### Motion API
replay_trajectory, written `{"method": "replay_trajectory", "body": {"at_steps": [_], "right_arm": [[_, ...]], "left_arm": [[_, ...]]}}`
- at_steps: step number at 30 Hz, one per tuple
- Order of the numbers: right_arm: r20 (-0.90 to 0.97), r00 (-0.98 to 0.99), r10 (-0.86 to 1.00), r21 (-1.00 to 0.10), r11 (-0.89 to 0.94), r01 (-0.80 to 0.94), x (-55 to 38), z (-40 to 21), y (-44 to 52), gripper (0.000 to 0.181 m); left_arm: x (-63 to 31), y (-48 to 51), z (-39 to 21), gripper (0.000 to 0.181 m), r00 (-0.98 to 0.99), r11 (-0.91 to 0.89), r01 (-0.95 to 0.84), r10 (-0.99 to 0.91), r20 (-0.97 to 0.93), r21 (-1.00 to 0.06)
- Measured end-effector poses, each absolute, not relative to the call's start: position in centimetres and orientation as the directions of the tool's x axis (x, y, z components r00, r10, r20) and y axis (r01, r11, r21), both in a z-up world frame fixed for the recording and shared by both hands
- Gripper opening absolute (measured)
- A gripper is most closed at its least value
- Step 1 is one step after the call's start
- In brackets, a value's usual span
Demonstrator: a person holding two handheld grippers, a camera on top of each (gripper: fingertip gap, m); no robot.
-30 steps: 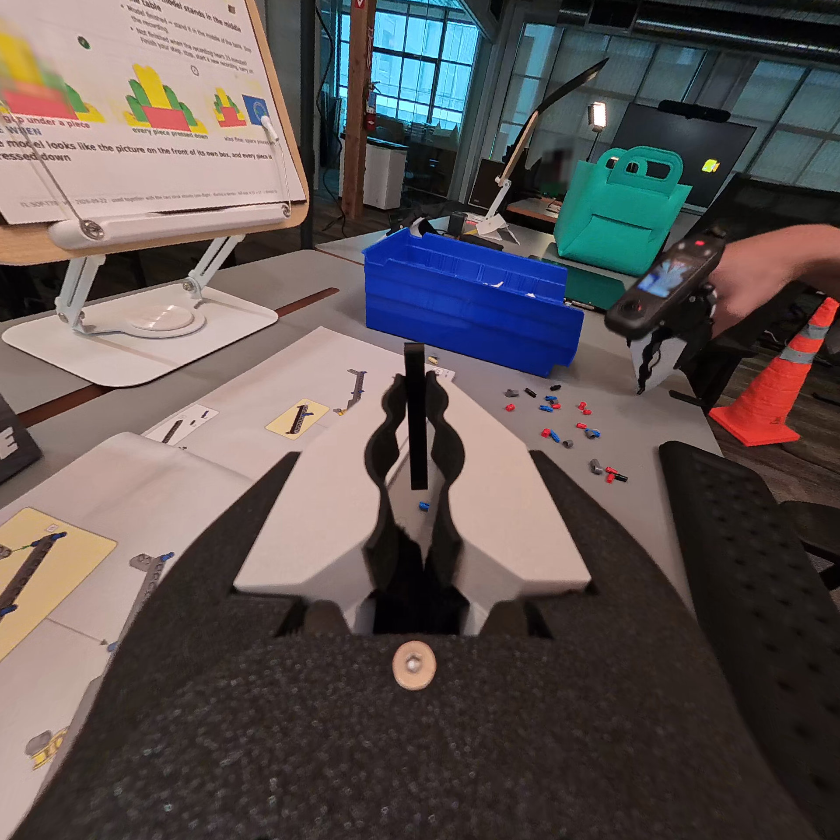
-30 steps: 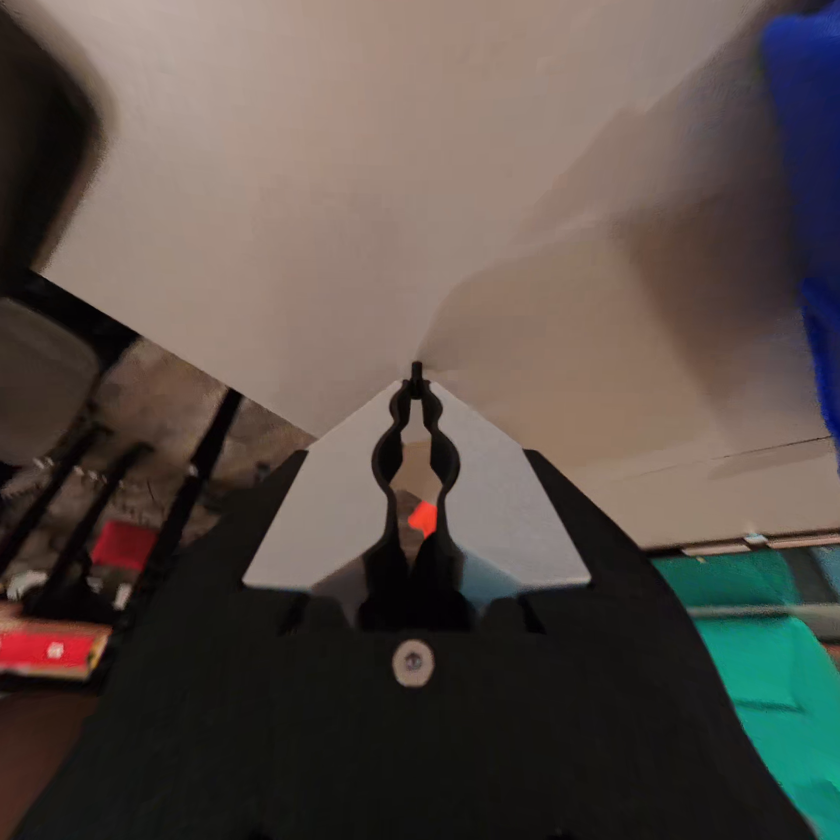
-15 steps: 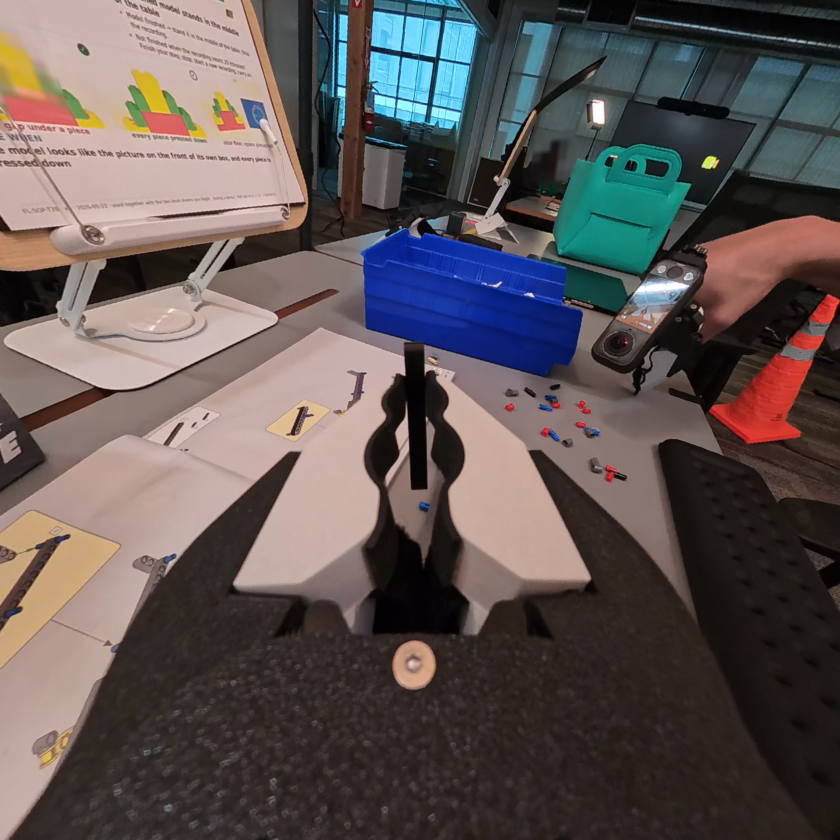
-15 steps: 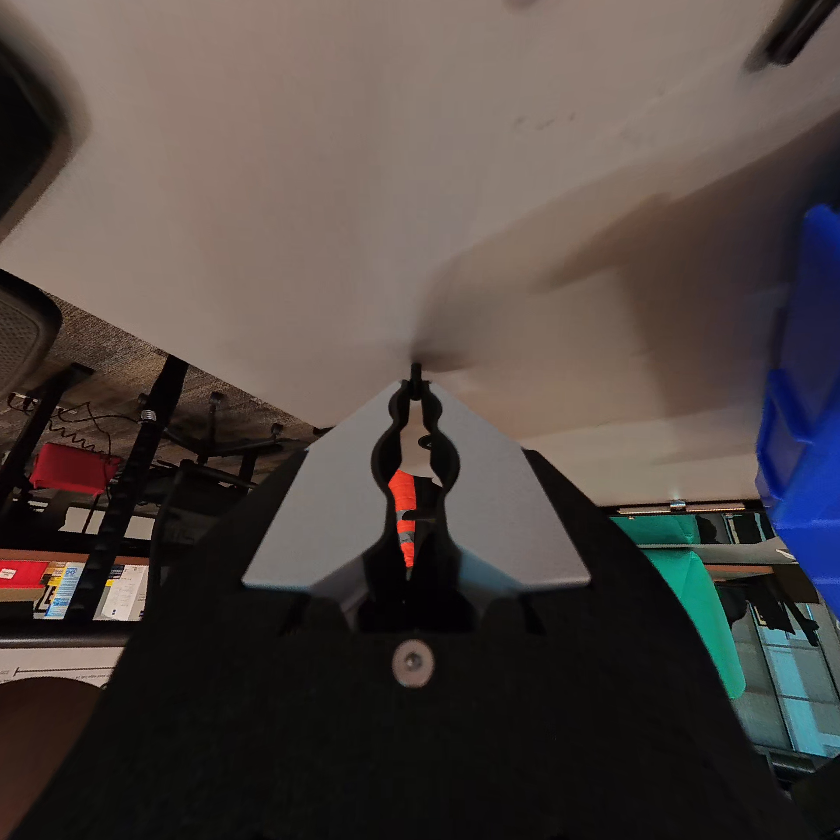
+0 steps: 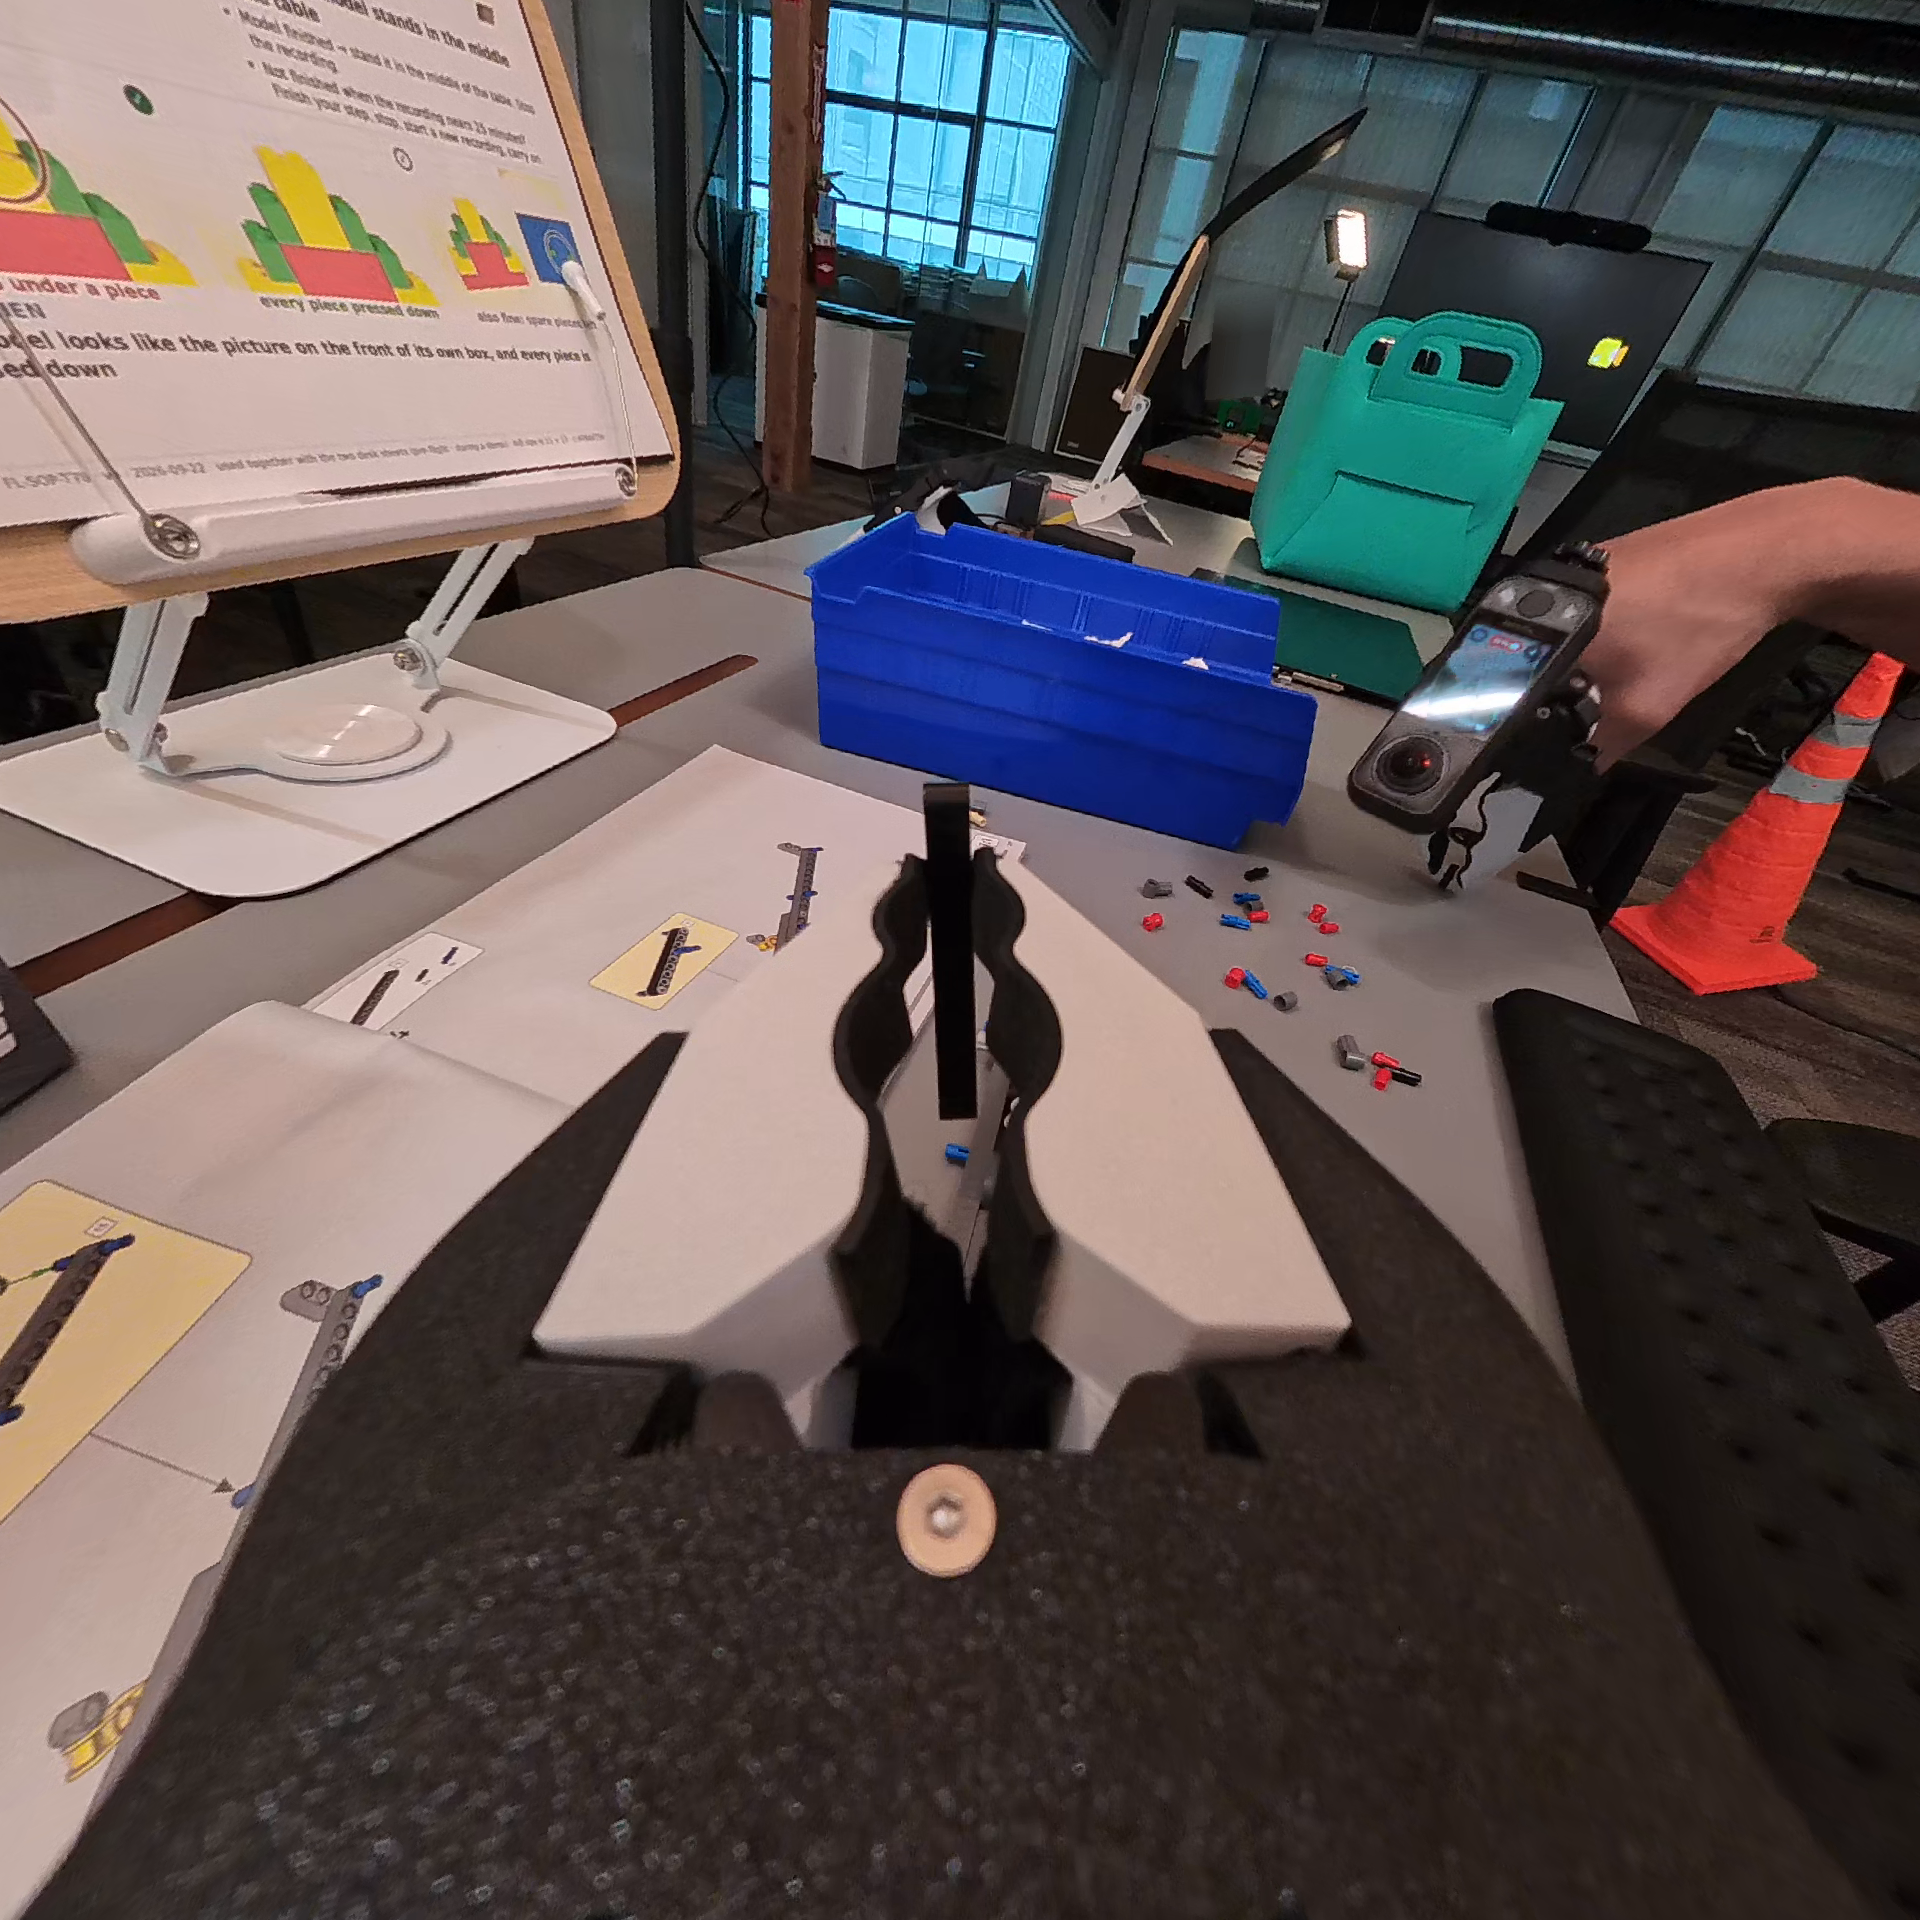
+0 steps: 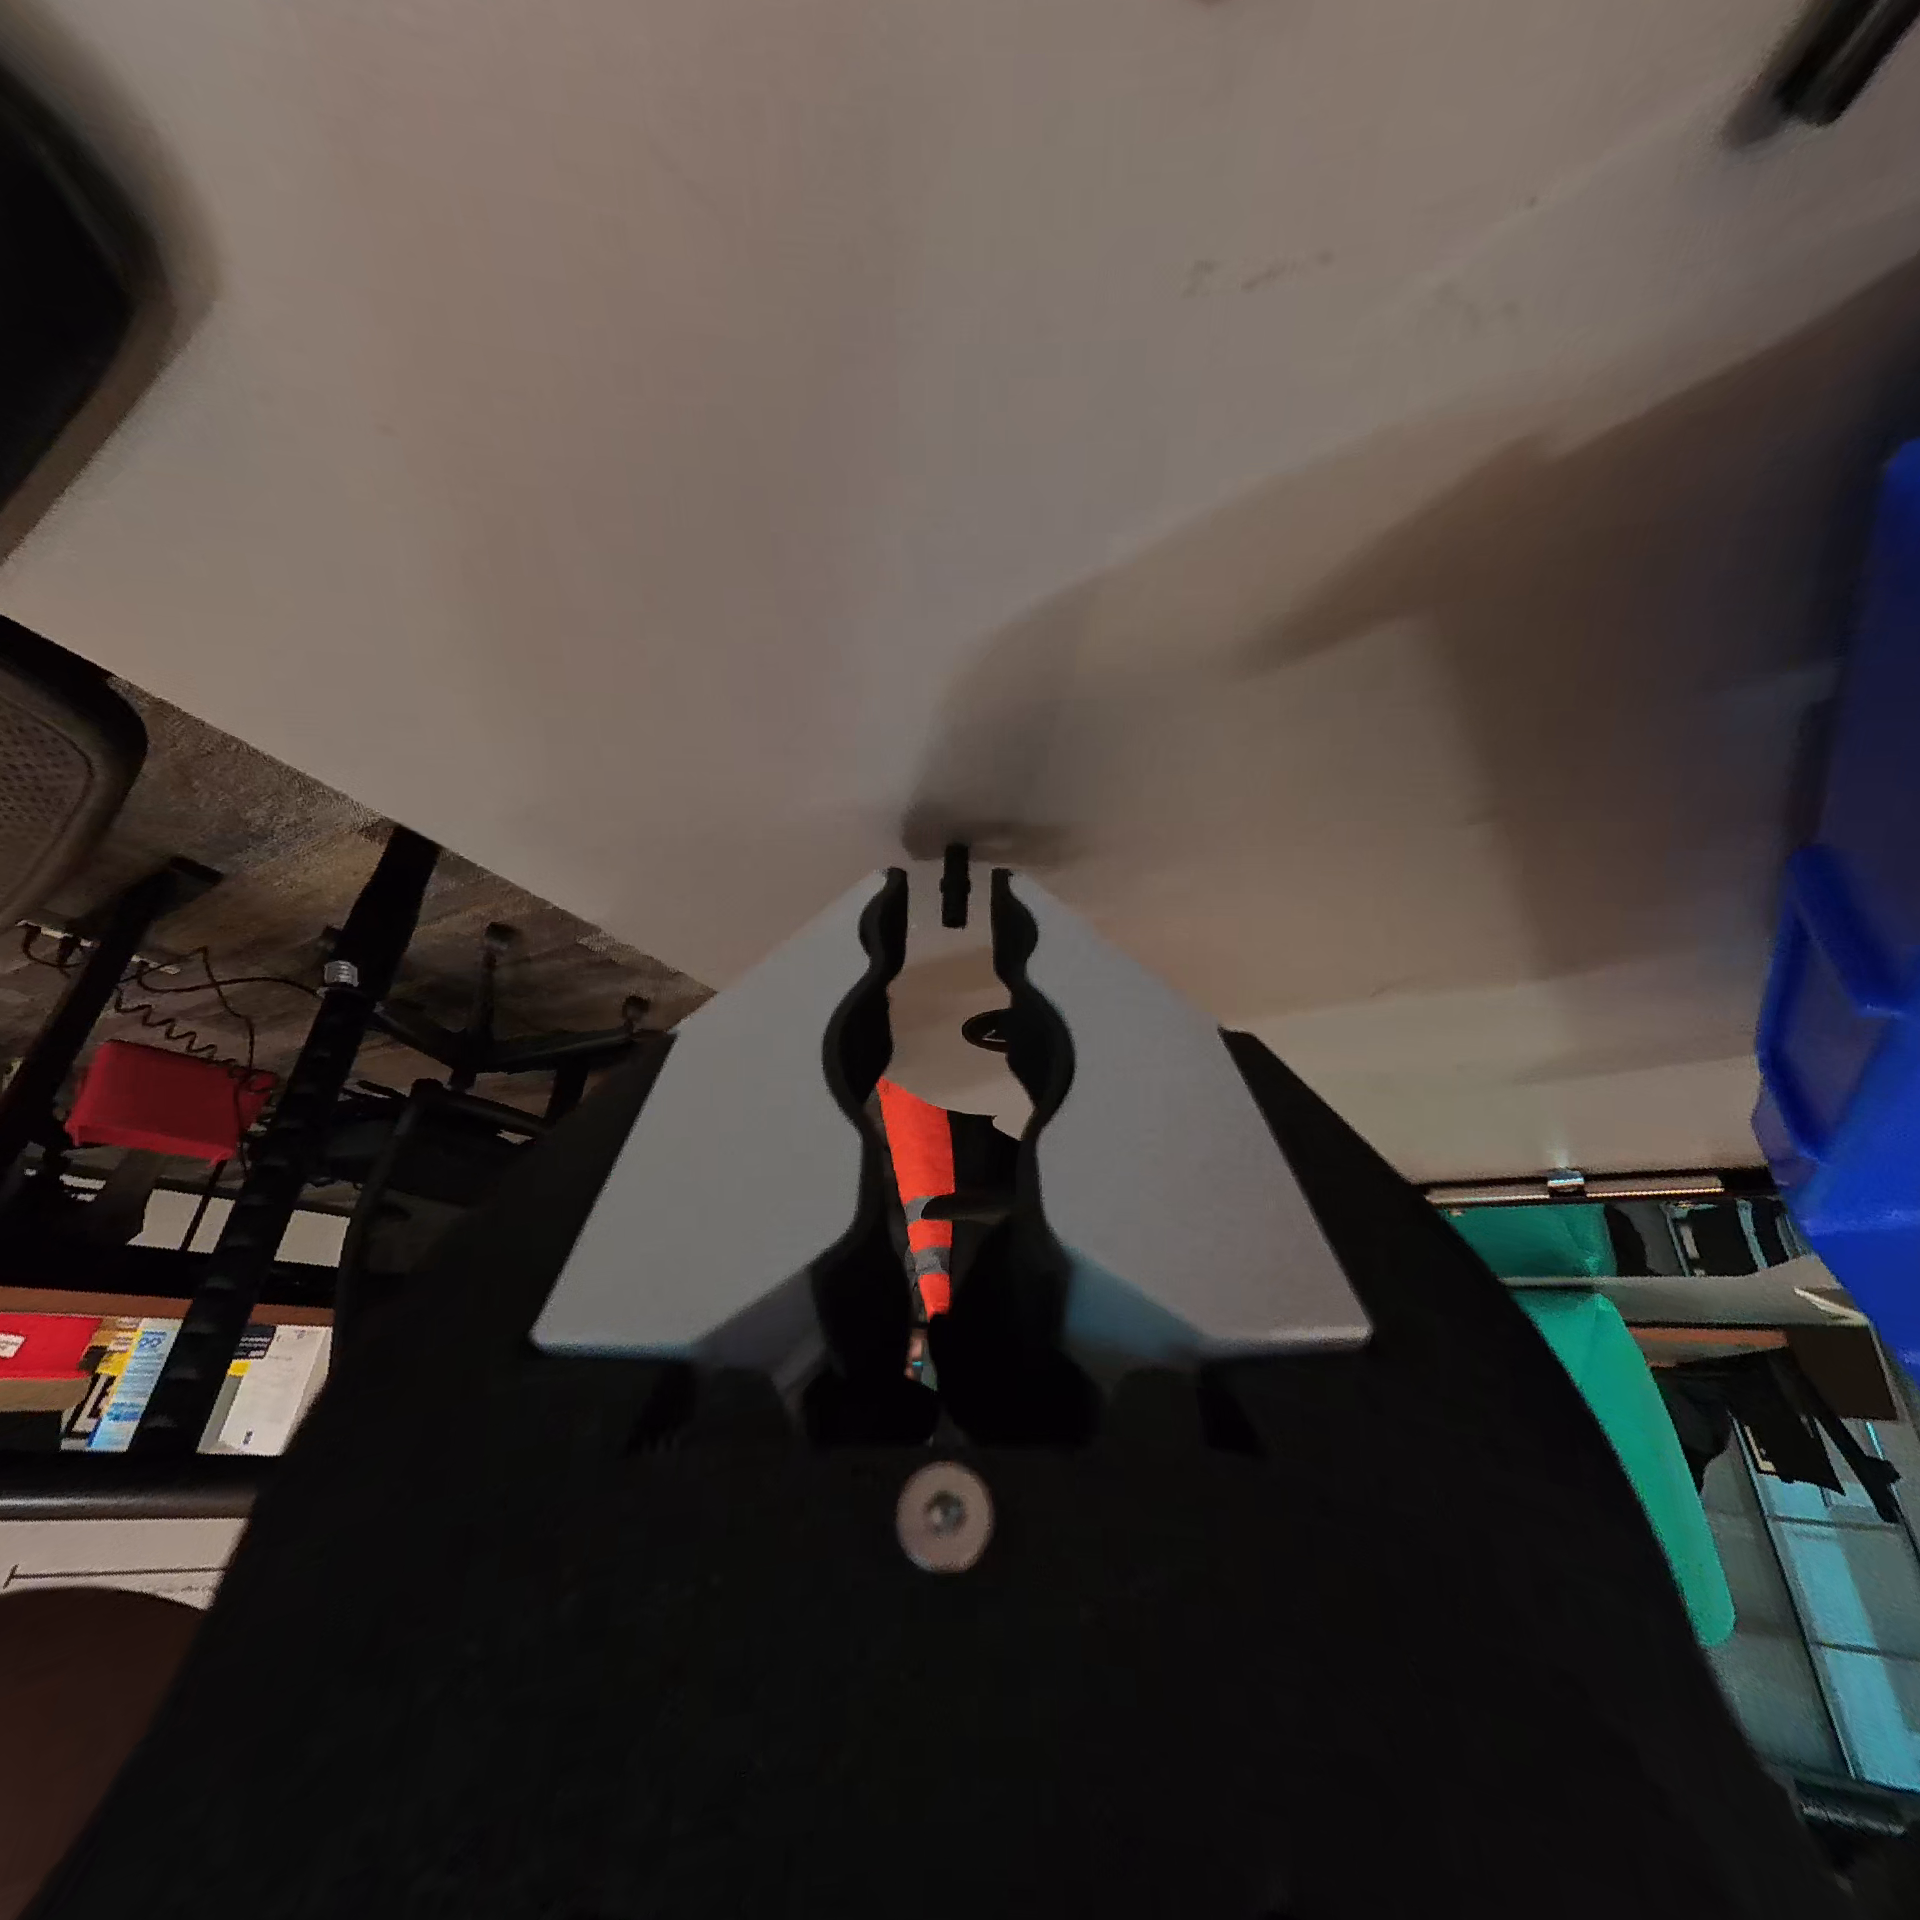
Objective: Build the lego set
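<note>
Lego beam (image 5: pixel 951 956) clamped upright in left gripper (image 5: pixel 948 883); instruction sheet's (image 5: pixel 665 914) print perhaps unreadable.

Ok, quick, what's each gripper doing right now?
Left gripper: shut on the black beam.
Right gripper: open, small black pin between its fingers, not clamped.

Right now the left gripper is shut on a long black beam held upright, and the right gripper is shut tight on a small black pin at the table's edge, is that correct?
Not quite: the right gripper is open. The right wrist view shows its jaws parted with gaps on both sides of the small black pin near the table edge. The left gripper is indeed shut on the long black beam, held upright.
</note>
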State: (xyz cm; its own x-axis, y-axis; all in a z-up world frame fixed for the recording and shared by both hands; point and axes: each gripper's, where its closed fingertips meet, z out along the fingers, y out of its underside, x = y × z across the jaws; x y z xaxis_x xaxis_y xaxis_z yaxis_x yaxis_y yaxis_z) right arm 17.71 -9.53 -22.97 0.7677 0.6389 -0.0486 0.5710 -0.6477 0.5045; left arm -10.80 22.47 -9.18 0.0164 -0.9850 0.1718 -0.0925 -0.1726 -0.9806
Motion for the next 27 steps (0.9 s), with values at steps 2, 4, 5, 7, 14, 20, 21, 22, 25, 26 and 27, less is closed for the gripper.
{"method": "replay_trajectory", "body": {"at_steps": [2,4,5,7,14,20,21,22,25,26,27], "right_arm": [[-0.051,0.769,0.638,0.471,-0.663,0.581,17.4,-22.7,-9.5,0.015],[-0.047,0.782,0.622,0.369,-0.716,0.592,16.9,-22.1,-9.2,0.015],[-0.039,0.791,0.610,0.296,-0.750,0.592,16.6,-21.7,-8.9,0.014],[0.016,0.815,0.579,0.133,-0.809,0.572,17.1,-20.8,-8.6,0.014],[0.055,0.907,0.418,-0.384,-0.829,0.405,17.8,-20.5,-8.8,0.014],[0.122,0.891,0.437,-0.380,-0.809,0.448,18.1,-22.0,-9.0,0.012],[0.098,0.894,0.438,-0.378,-0.814,0.440,17.9,-22.2,-9.0,0.012],[0.073,0.896,0.438,-0.377,-0.819,0.432,17.7,-22.3,-9.0,0.013],[0.048,0.895,0.444,-0.362,-0.827,0.430,17.5,-22.5,-8.9,0.013],[0.055,0.893,0.447,-0.351,-0.829,0.436,17.6,-22.7,-9.0,0.013],[0.053,0.891,0.452,-0.343,-0.829,0.441,17.6,-22.8,-9.0,0.013]], "left_arm": [[-10.8,22.5,-9.2,0.006,0.018,-0.173,-0.093,-0.985,0.172,-0.981],[-10.8,22.6,-9.3,0.006,0.018,-0.174,-0.094,-0.985,0.173,-0.980],[-10.9,22.6,-9.2,0.006,0.019,-0.174,-0.094,-0.985,0.173,-0.980],[-10.9,22.6,-9.2,0.006,0.020,-0.175,-0.091,-0.985,0.174,-0.980],[-10.7,22.2,-9.2,0.006,0.011,-0.183,-0.091,-0.983,0.183,-0.979],[-10.3,21.9,-10.1,0.006,0.004,-0.183,-0.119,-0.983,0.183,-0.976],[-10.2,21.9,-10.2,0.006,0.003,-0.183,-0.122,-0.983,0.184,-0.975],[-10.2,21.9,-10.3,0.006,0.003,-0.183,-0.125,-0.983,0.184,-0.975],[-10.2,21.9,-10.5,0.006,0.004,-0.183,-0.130,-0.983,0.184,-0.974],[-10.2,21.9,-10.5,0.006,0.004,-0.184,-0.131,-0.983,0.185,-0.974],[-10.2,21.9,-10.5,0.006,0.004,-0.184,-0.131,-0.983,0.185,-0.974]]}}
